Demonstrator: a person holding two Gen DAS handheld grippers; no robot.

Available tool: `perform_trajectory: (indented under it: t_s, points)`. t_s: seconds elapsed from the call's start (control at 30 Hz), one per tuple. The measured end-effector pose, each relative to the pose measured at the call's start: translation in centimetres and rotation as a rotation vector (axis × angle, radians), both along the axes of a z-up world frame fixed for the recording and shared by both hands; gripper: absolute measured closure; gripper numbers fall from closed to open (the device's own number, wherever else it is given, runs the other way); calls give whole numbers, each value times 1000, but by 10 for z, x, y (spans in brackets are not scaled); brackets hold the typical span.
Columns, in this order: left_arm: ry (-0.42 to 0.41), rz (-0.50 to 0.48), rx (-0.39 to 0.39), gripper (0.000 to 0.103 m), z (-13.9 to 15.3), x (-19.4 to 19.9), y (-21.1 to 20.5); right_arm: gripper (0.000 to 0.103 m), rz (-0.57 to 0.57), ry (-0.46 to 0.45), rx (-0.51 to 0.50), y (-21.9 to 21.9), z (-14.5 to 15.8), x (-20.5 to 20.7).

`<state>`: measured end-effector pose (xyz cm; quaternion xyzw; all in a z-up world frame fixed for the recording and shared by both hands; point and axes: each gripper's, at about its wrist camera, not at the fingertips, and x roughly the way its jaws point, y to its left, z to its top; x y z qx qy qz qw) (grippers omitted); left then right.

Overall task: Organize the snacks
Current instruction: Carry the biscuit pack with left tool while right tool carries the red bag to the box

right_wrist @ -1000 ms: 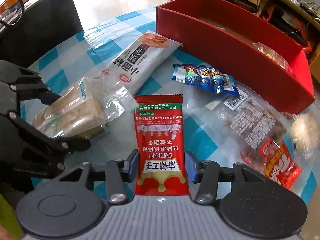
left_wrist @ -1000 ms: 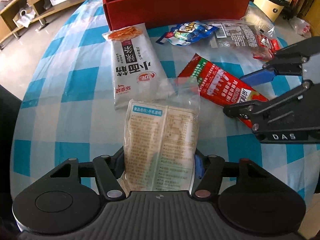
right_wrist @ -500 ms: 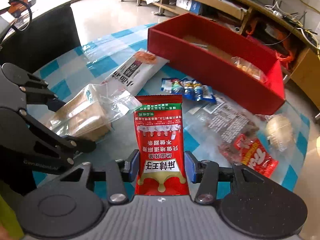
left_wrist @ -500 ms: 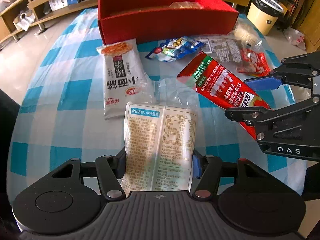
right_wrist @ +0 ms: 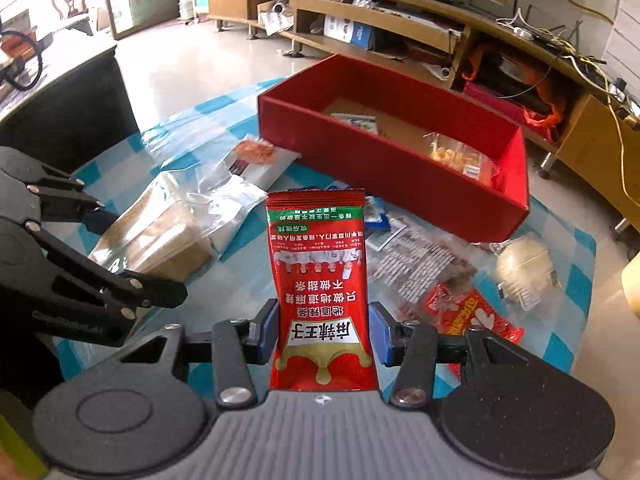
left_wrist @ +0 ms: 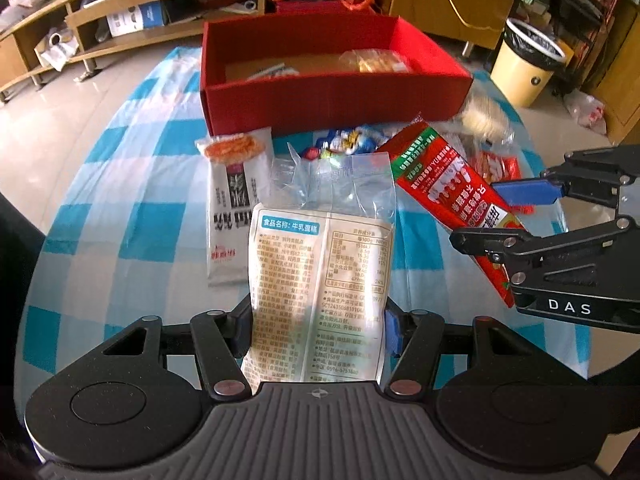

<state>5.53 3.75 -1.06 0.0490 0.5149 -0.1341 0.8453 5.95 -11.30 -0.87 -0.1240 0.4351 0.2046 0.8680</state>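
Snack packets filled both grippers above a round table covered in a blue-and-white checked cloth; the left gripper was clamped on a clear plastic bag of pale cake with a printed cream label, whose lower end sat squeezed between the two blue-padded fingers while its crinkled transparent top stood up beyond them; that grip had tightened a little within the last second, with the bag between the pads throughout; the right gripper was closed on a glossy red foil sachet with white lettering and a green band, pinched at its lower third so that the sealed top edge rose well past the fingertips; in the left wrist view that same red sachet slanted out of the right gripper at the right edge, clear of the cloth.

Beyond both held packets stood an open rectangular red cardboard box, with a clear bag of golden biscuits lying inside near its right end and a flat printed packet further left; on the cloth before the box lay a long white noodle packet with an orange picture at its top, a small blue-and-white wrapped sweet pack, a clear bag with a red printed label and a round pale bun in clear wrap.
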Motion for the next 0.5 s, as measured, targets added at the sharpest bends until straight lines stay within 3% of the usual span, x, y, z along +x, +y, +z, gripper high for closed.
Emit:
perform_trajectory:
  t_s: [0.5]
  points:
    - [-70, 41, -50, 37, 26, 34, -12, 55, -115, -70, 103, -29, 33, 33]
